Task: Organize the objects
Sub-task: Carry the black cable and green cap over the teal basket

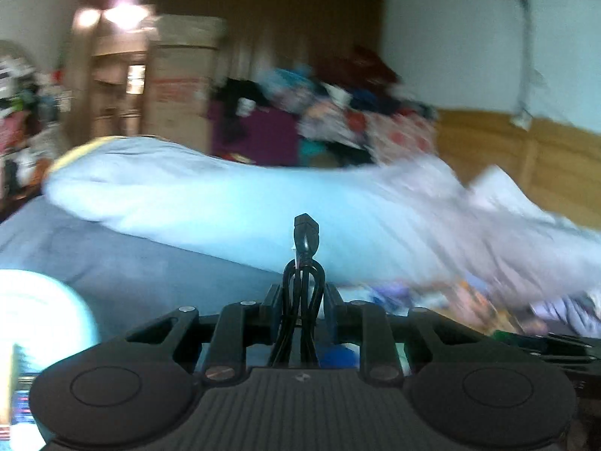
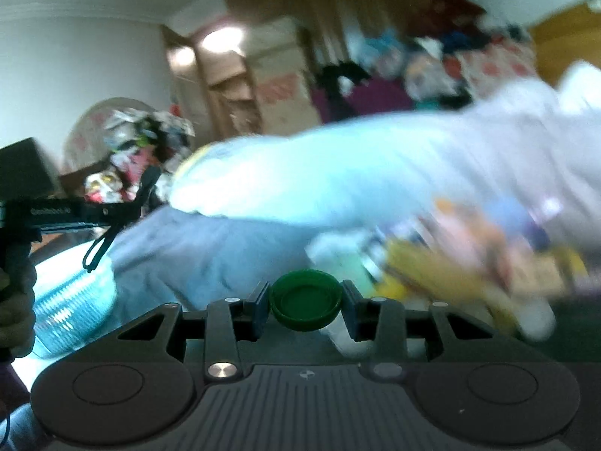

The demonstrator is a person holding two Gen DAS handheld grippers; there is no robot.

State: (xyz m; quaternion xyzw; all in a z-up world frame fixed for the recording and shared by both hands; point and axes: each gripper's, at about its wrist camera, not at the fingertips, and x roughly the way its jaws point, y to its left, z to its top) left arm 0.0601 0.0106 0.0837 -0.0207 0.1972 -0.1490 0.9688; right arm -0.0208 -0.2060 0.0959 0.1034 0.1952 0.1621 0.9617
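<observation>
A bundled black cable is pinched upright between the jaws of the left gripper. A green bottle cap, hollow side showing, is clamped by the right gripper. Left of that claw, a ribbed blue basket is seen; its contents cannot be told.

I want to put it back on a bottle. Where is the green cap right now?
The green cap is pinched in the right tool, low in the middle of the right wrist view, above the blue bed cover.
</observation>
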